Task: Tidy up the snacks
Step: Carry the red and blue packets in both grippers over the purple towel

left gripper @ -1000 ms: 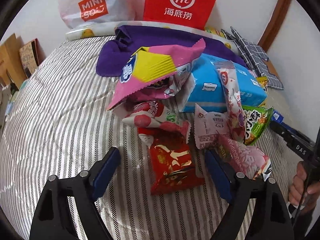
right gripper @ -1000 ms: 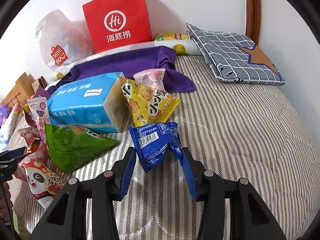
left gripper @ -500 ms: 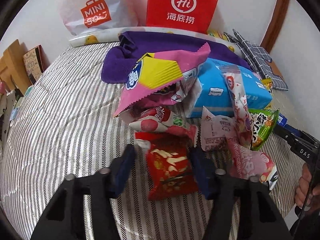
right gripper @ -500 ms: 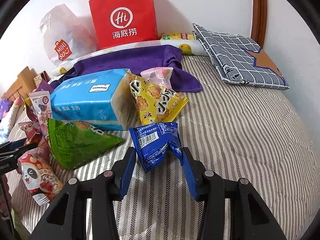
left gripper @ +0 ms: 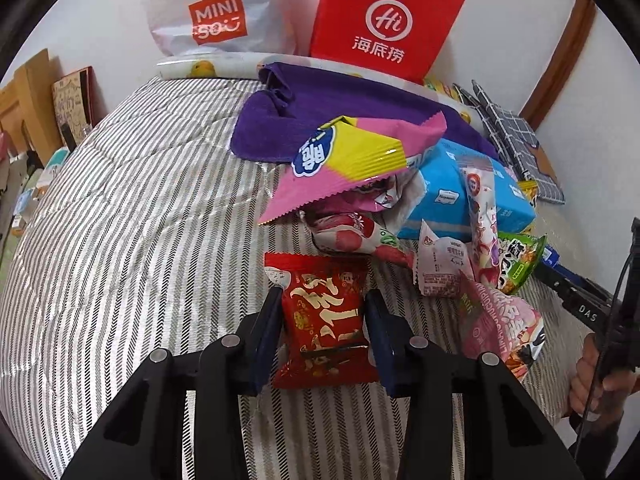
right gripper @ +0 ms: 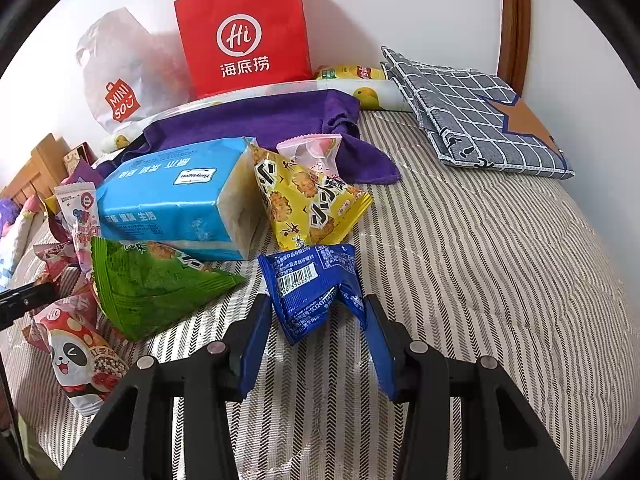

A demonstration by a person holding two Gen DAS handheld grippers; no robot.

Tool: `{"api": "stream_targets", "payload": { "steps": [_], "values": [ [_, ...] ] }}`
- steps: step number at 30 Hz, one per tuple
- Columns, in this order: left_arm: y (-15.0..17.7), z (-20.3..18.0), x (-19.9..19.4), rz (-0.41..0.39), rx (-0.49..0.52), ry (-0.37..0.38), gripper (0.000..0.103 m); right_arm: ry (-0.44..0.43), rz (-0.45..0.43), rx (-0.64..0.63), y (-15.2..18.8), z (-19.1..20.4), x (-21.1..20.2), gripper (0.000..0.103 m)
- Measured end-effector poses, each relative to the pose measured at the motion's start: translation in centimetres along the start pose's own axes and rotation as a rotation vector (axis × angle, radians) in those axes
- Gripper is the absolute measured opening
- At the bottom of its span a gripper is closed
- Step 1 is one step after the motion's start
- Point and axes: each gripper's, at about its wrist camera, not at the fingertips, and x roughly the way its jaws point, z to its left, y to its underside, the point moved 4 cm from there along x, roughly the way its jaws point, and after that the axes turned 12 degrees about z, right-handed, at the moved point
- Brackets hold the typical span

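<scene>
A red snack packet (left gripper: 326, 320) with gold lettering sits between the fingers of my left gripper (left gripper: 324, 296). Its jaws are closing, and both blue pads touch the packet's sides just above the striped bed cover (left gripper: 132, 240). In the right wrist view, my right gripper (right gripper: 316, 300) is shut on a blue snack packet (right gripper: 308, 280) with a barcode, held low over the cover. The snack pile lies between both grippers: a pink and yellow bag (left gripper: 352, 160), a green packet (right gripper: 152, 284), a yellow packet (right gripper: 312, 204) and a panda packet (right gripper: 76, 356).
A blue tissue pack (right gripper: 172, 196) and a purple towel (left gripper: 320, 116) lie behind the pile. A red paper bag (left gripper: 384, 24) and a white plastic bag (left gripper: 216, 20) stand at the wall. A checked cushion (right gripper: 480, 120) is far right. A person's hand (left gripper: 592, 380) shows at the edge.
My left gripper's fingers have come together from wide apart onto the red packet, and the gripper has moved forward toward the pile. The right gripper keeps its hold on the blue packet, unmoved.
</scene>
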Motion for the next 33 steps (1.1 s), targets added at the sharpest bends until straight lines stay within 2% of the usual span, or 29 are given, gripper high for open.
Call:
{"api": "stream_targets", "payload": {
  "steps": [3,13,33],
  "values": [
    [0.1,0.3,-0.5,-0.007,-0.010,0.033,0.041,0.003,-0.004,0.014,0.0,-0.2,-0.1,0.045],
    [0.3,0.0,-2.5,-0.049,-0.003,0.076,0.040,0.007,-0.016,0.039,0.4,-0.5,-0.9,0.045],
    [-0.6,-3.1,-5.2,-0.090,0.040,0.114,0.040,-0.026,-0.092,0.022,-0.5,1.2,-5.7,0.045]
  ]
}}
